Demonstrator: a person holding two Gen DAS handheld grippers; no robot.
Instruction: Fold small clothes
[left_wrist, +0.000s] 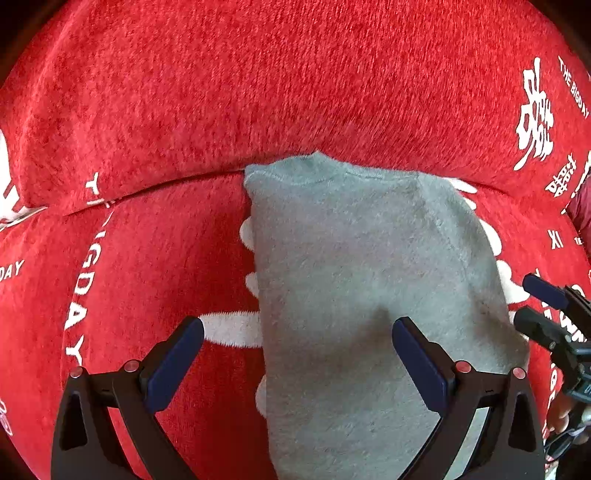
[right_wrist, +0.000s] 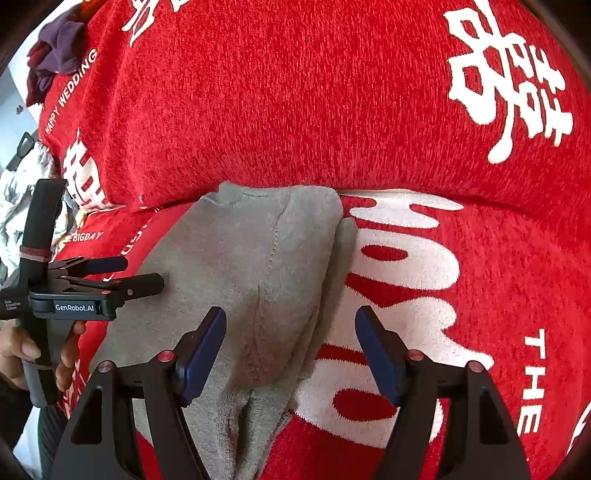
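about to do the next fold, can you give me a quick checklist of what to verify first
1. Left gripper open, nothing pinched: ok.
2. Right gripper open, nothing pinched: ok; its jaws stand above the cloth.
3. Grey fleecy folded garment lying flat on the red plush cover with white lettering: ok.
4. Garment folded evenly: not ok; a lower layer sticks out along its right edge in the right wrist view.
5. Near end of the garment: cannot tell, hidden below the frame.
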